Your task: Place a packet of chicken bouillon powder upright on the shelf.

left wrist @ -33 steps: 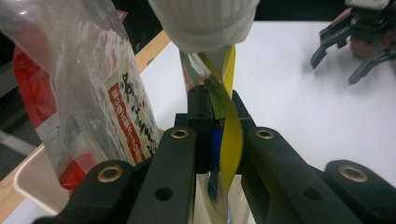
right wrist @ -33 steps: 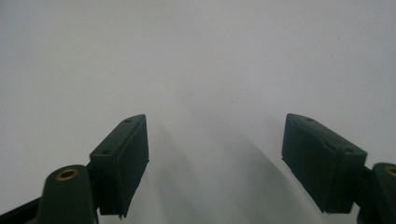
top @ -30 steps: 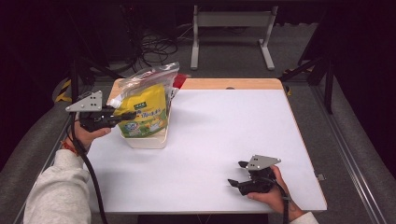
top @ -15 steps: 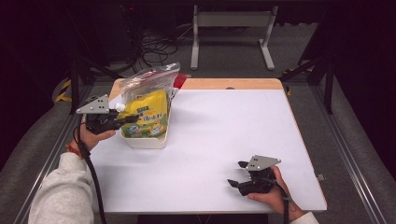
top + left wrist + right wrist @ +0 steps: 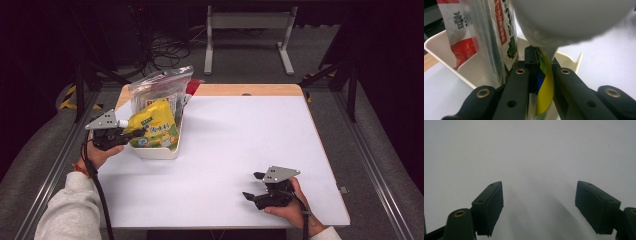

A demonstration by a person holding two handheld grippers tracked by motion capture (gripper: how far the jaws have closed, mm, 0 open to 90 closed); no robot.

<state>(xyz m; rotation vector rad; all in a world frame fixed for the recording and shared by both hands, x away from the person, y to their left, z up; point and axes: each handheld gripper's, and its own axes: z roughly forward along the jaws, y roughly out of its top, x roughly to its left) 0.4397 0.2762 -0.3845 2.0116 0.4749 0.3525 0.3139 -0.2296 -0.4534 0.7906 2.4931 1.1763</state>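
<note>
Left gripper (image 5: 142, 131) clamps one yellow pouch (image 5: 155, 129) among three packets in one bin (image 5: 155, 151); right gripper (image 5: 254, 185) gapes.

This looks like a lab or test room, not a home. The white table (image 5: 235, 150) has a plain wood edge and stands on a grey floor (image 5: 380, 150). Metal rails (image 5: 57, 165) run along both sides of the table. Behind the table lie loose black cables (image 5: 167, 47), and a metal stand (image 5: 247, 25) waits there in the dark.
</note>
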